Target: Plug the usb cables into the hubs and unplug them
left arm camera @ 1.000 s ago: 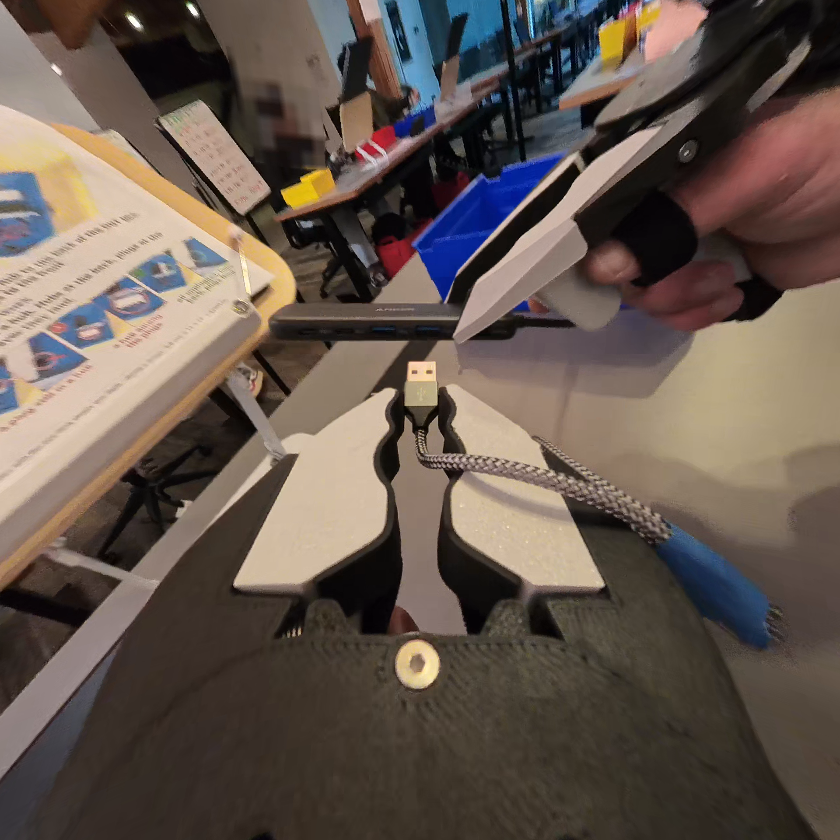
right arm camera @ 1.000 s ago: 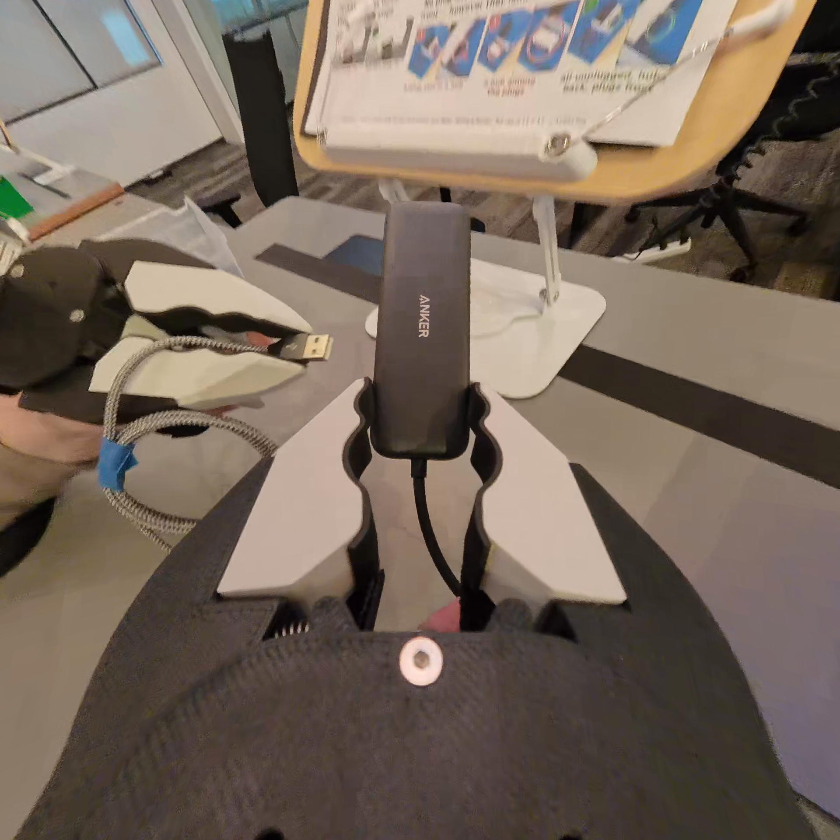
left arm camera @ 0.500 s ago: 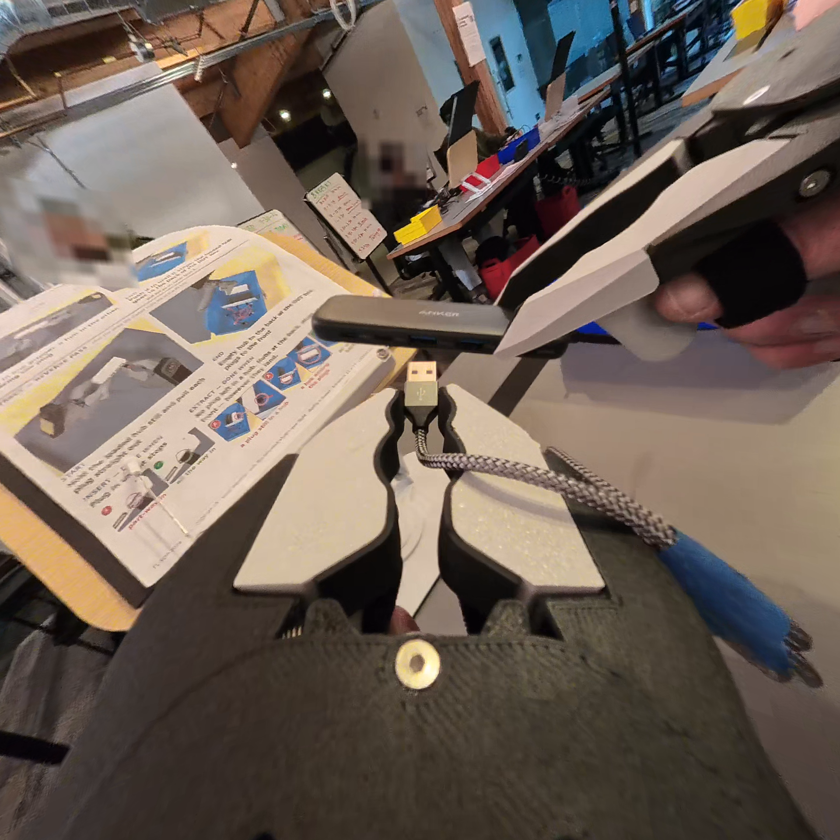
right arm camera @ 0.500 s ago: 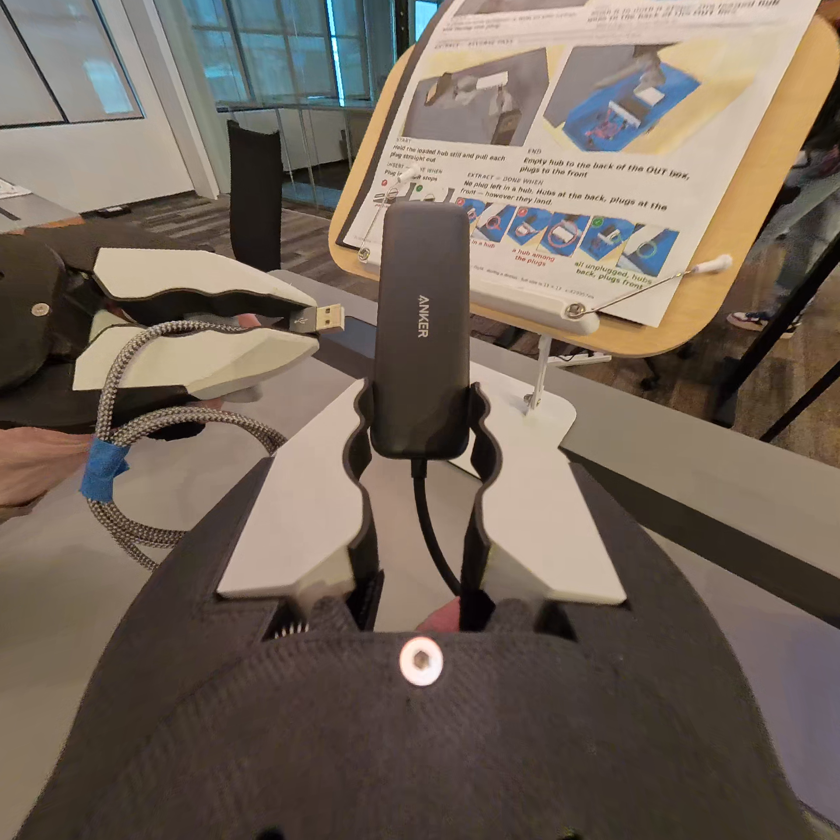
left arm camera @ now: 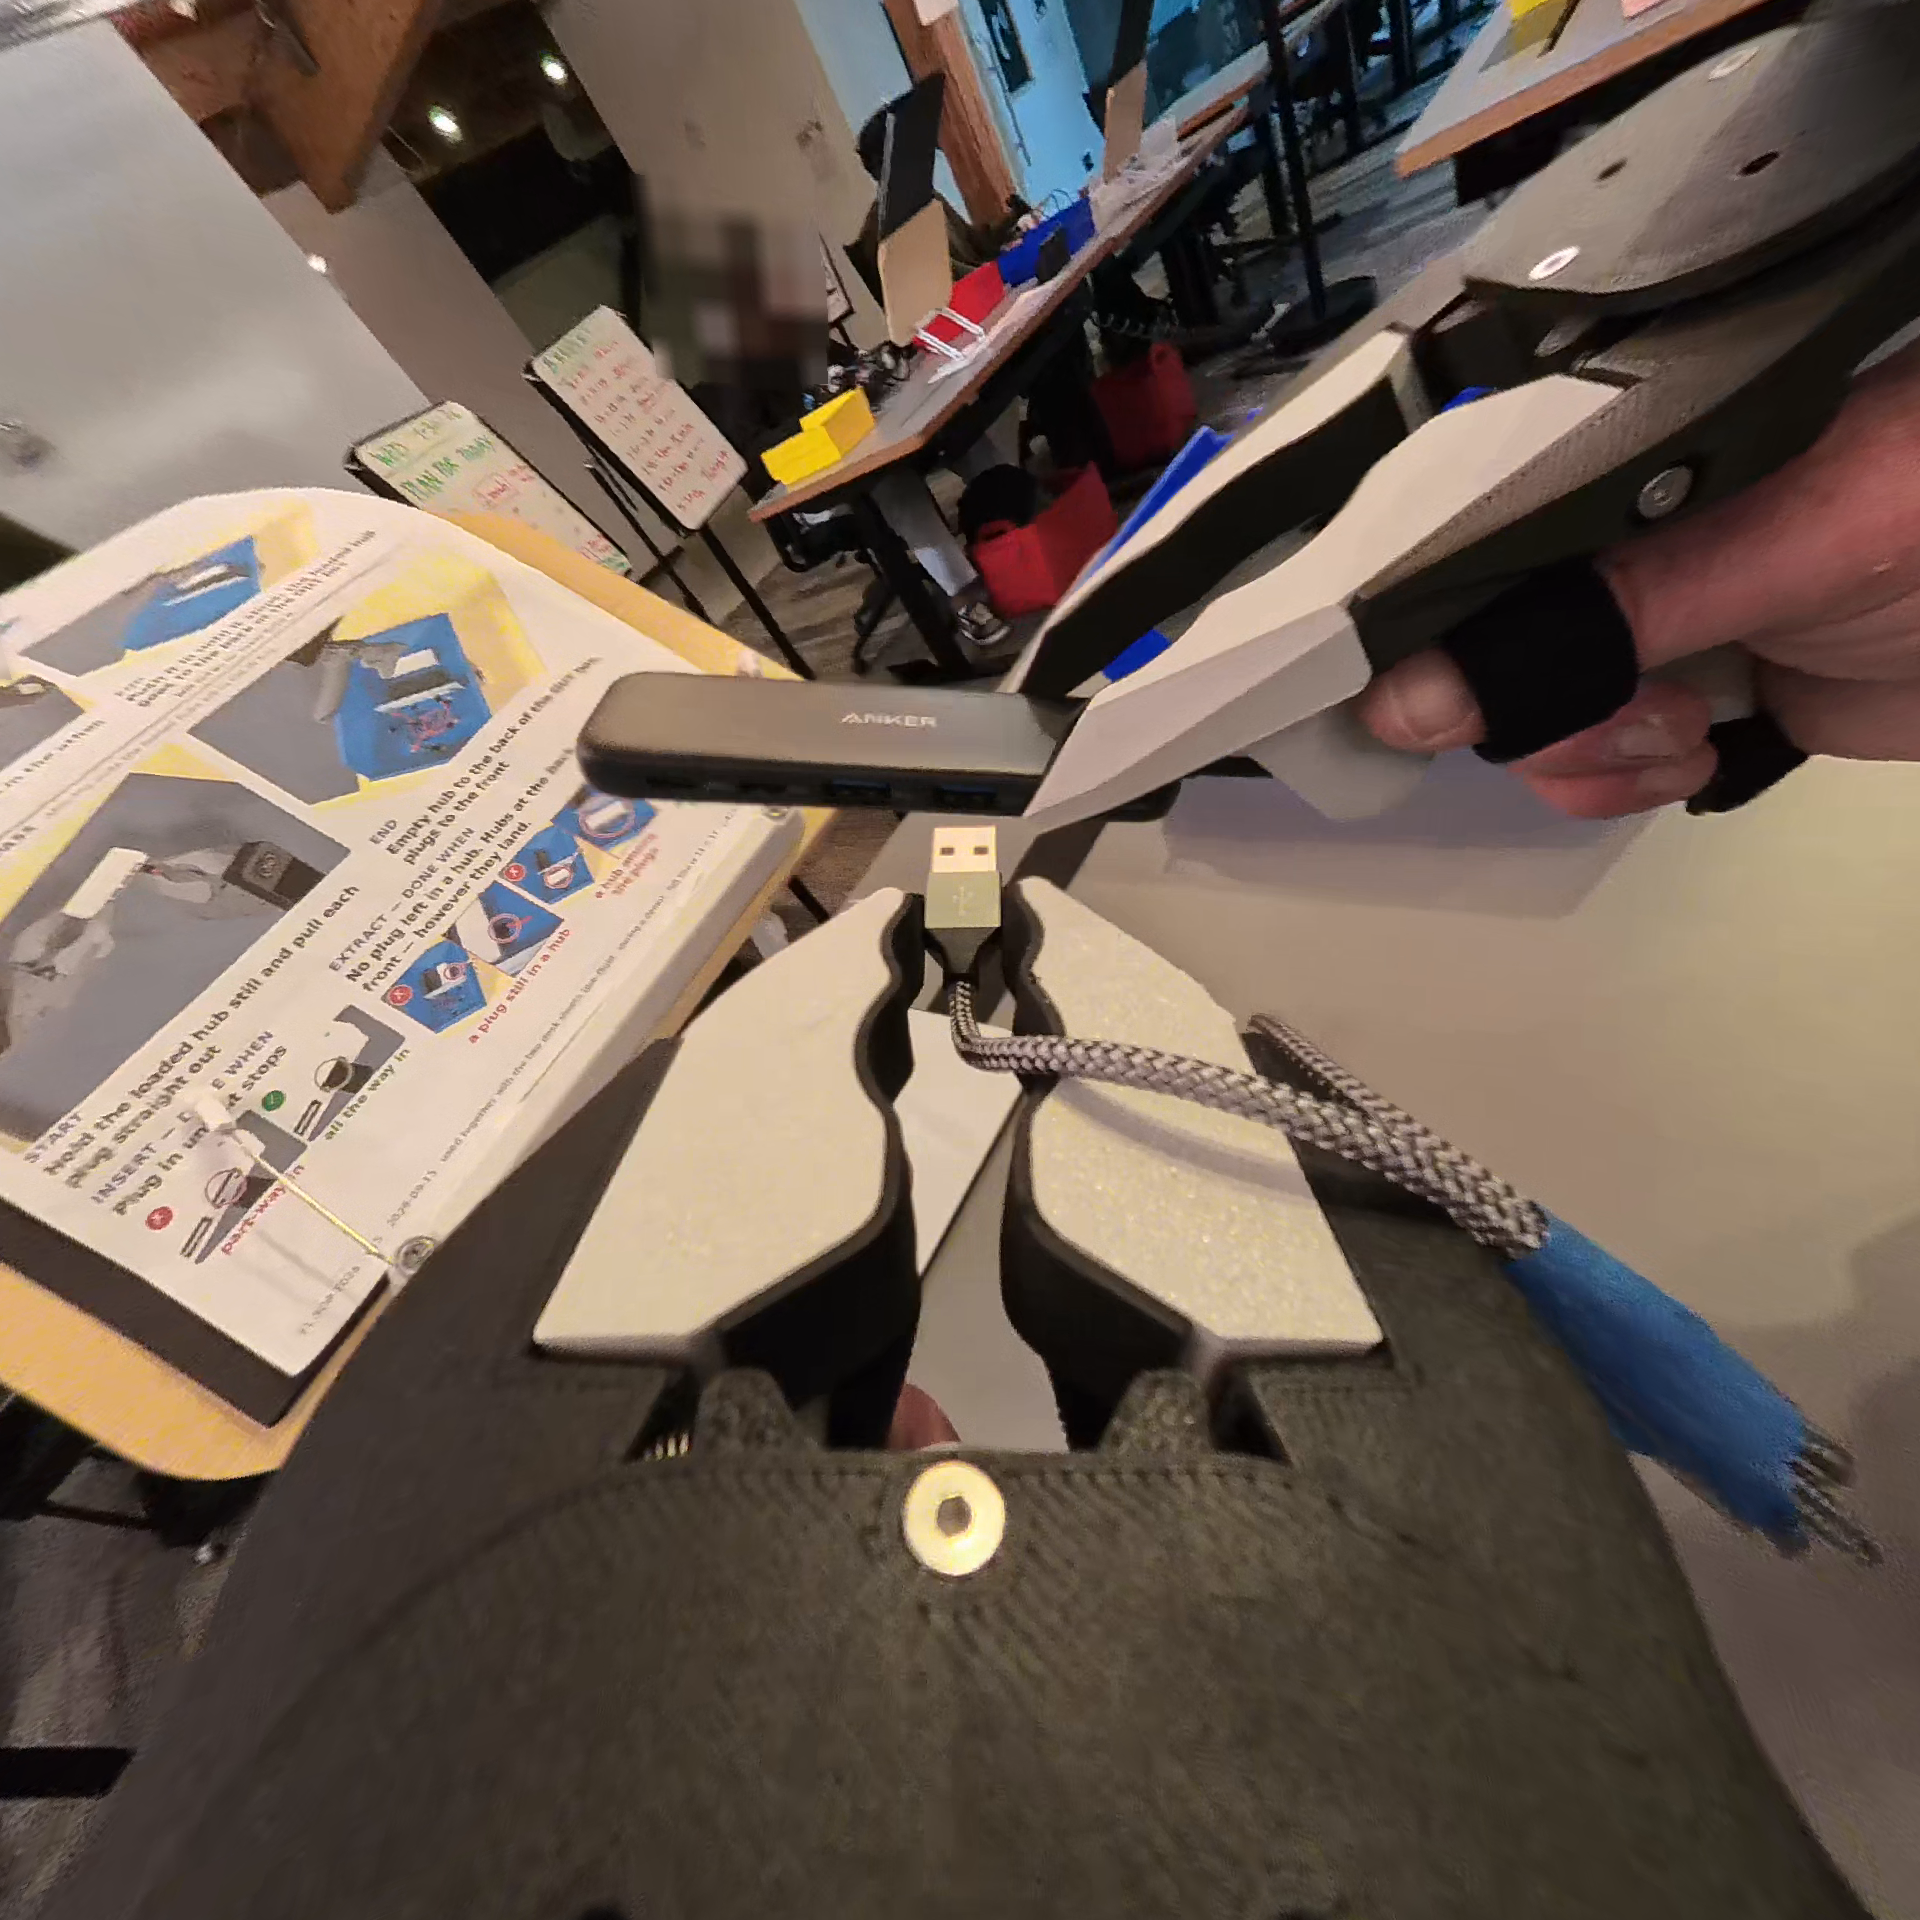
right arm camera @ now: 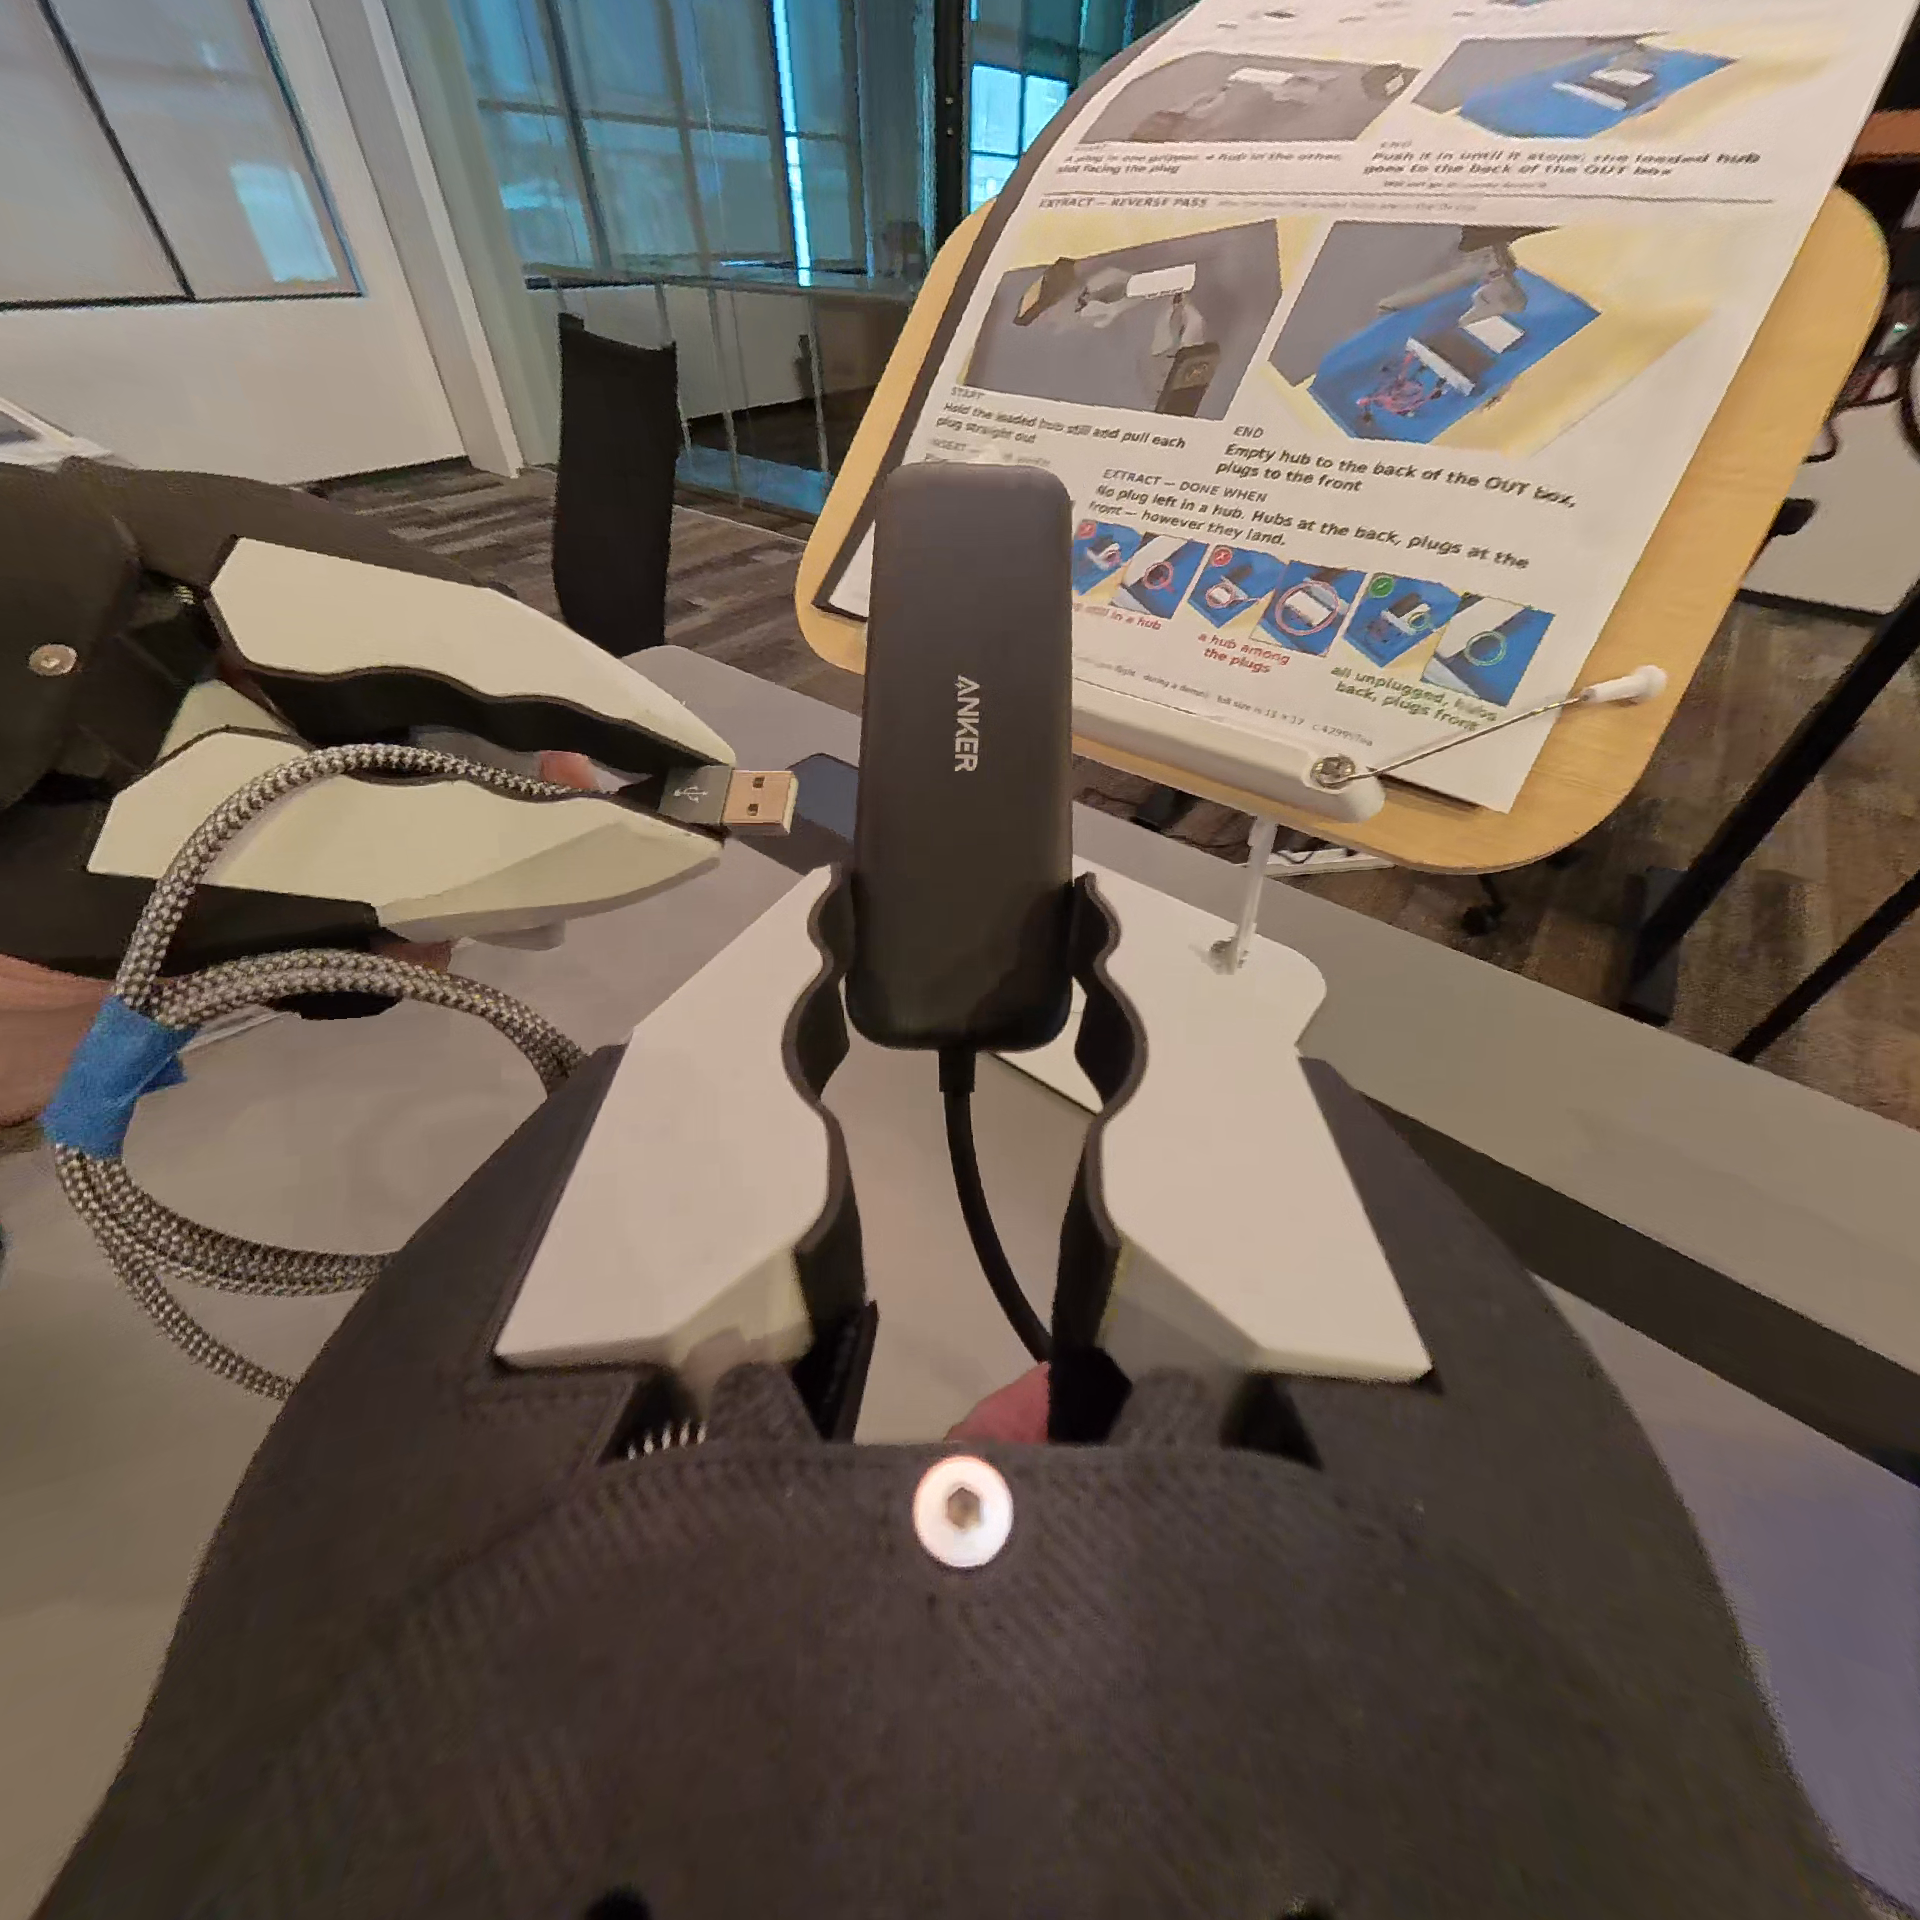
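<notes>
My left gripper (left arm camera: 961,920) is shut on a USB plug (left arm camera: 963,878) with a braided grey cable (left arm camera: 1226,1091) wrapped in blue tape (left arm camera: 1662,1371). The plug's metal tip points at the port side of a dark grey hub (left arm camera: 821,743), just short of it. My right gripper (right arm camera: 961,914) is shut on that hub (right arm camera: 961,727), held upright above the table, its black cord (right arm camera: 982,1216) running back between the fingers. In the right wrist view the left gripper (right arm camera: 707,790) comes in from the left, its plug (right arm camera: 743,800) a small gap from the hub's side.
A wooden stand with an illustrated instruction sheet (left arm camera: 260,883) sits at the left of the grey table (left arm camera: 1558,1039); it shows behind the hub in the right wrist view (right arm camera: 1351,468). The stand's white base (right arm camera: 1226,987) lies under the hub. Desks and blue bins are far behind.
Both grippers have risen and tilted up. The plug has come closer to the hub's port side. Both grips are unchanged.
</notes>
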A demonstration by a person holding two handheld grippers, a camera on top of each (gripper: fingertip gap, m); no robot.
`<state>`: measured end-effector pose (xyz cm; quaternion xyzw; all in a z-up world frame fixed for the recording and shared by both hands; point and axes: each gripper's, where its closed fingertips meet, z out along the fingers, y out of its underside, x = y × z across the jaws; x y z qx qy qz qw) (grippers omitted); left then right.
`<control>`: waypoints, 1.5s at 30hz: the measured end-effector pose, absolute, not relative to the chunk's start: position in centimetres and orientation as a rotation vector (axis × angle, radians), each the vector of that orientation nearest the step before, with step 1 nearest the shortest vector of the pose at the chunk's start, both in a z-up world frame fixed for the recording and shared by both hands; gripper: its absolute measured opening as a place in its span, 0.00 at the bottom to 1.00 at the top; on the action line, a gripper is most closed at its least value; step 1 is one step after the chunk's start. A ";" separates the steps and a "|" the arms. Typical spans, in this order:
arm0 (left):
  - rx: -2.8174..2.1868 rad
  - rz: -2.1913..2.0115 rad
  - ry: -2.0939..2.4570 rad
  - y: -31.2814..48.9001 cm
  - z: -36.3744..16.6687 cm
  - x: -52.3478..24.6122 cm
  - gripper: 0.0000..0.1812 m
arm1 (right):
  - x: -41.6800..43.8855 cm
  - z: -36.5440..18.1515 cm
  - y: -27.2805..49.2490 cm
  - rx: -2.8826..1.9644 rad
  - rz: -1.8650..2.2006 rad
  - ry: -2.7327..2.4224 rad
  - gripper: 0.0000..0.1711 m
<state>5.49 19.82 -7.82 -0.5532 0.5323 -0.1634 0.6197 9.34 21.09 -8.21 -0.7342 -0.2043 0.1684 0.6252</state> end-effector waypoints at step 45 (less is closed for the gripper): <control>-1.427 -0.341 1.565 20.2 -13.3 3.2 0.08 | 6.2 -12.1 21.1 -1.737 0.566 -0.464 0.23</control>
